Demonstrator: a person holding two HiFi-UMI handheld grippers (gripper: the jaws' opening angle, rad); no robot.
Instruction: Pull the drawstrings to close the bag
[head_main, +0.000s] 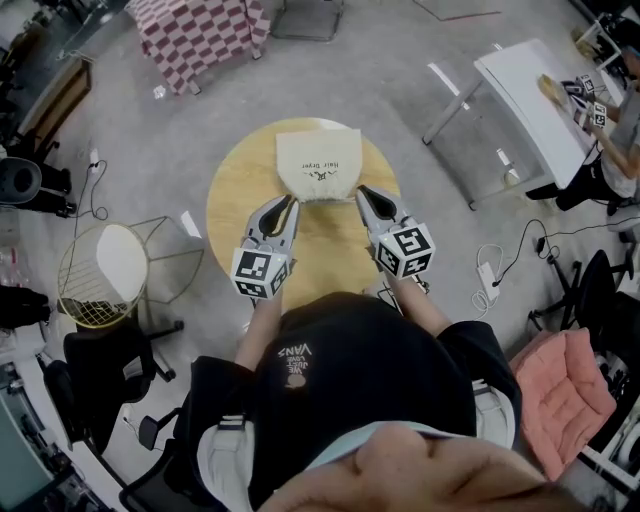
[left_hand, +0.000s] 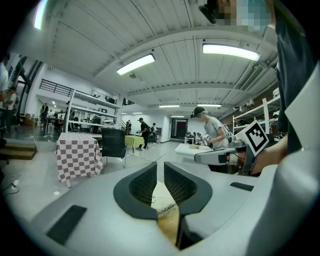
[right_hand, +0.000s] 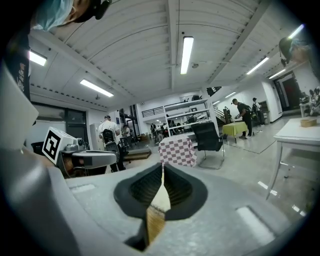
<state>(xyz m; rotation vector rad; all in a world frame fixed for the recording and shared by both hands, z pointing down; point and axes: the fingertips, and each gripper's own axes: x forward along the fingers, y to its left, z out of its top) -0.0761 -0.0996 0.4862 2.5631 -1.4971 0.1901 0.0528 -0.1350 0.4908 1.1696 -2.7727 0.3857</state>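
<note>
Bag (head_main: 318, 165) on round table (head_main: 232, 200); left tool (head_main: 292, 199) parted; right tool (head_main: 362, 191) closed.

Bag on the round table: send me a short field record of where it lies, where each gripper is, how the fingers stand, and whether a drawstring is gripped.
bag: beige pouch, lying flat on the round wooden table
left gripper: at the bag's near-left corner; fingers a narrow gap apart
right gripper: at the bag's near-right corner; fingers together at the tips
drawstrings: cannot be made out in any view, so a grip is unconfirmed
</note>
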